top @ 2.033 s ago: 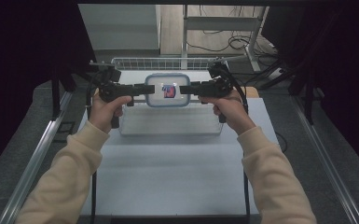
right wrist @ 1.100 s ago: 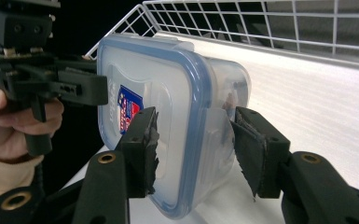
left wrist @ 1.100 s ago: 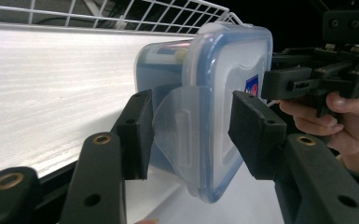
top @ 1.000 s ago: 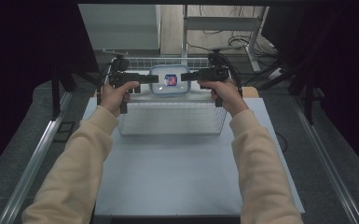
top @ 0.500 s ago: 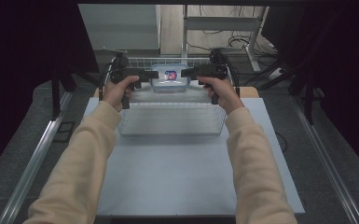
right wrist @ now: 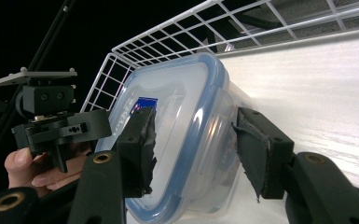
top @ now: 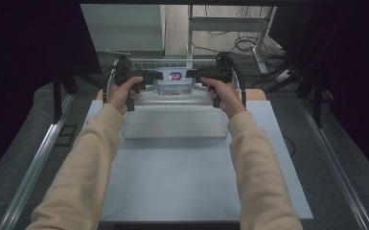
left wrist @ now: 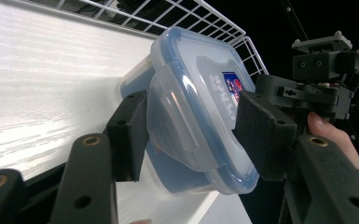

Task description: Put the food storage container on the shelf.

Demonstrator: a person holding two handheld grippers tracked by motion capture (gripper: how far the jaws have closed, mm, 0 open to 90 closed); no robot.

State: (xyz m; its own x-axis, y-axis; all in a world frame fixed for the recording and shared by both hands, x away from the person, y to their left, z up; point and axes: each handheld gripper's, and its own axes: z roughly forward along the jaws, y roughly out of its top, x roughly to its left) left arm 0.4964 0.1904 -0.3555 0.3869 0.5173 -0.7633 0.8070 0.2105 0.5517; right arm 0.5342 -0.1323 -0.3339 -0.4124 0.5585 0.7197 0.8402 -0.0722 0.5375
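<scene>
From the high view, the lidded plastic container (top: 175,80) is seen carried between the left gripper (top: 149,75) and the right gripper (top: 191,73), at the far end of the table (top: 182,182) by the white wire basket (top: 172,63), so both ends are best kept level. In the left gripper view, the left gripper is clamped on the container's clip side and lid, so steady pressure should be kept. In the right gripper view, the opposite edge is gripped by the right gripper, and it's probably safest lowered flat before anything gets released.
</scene>
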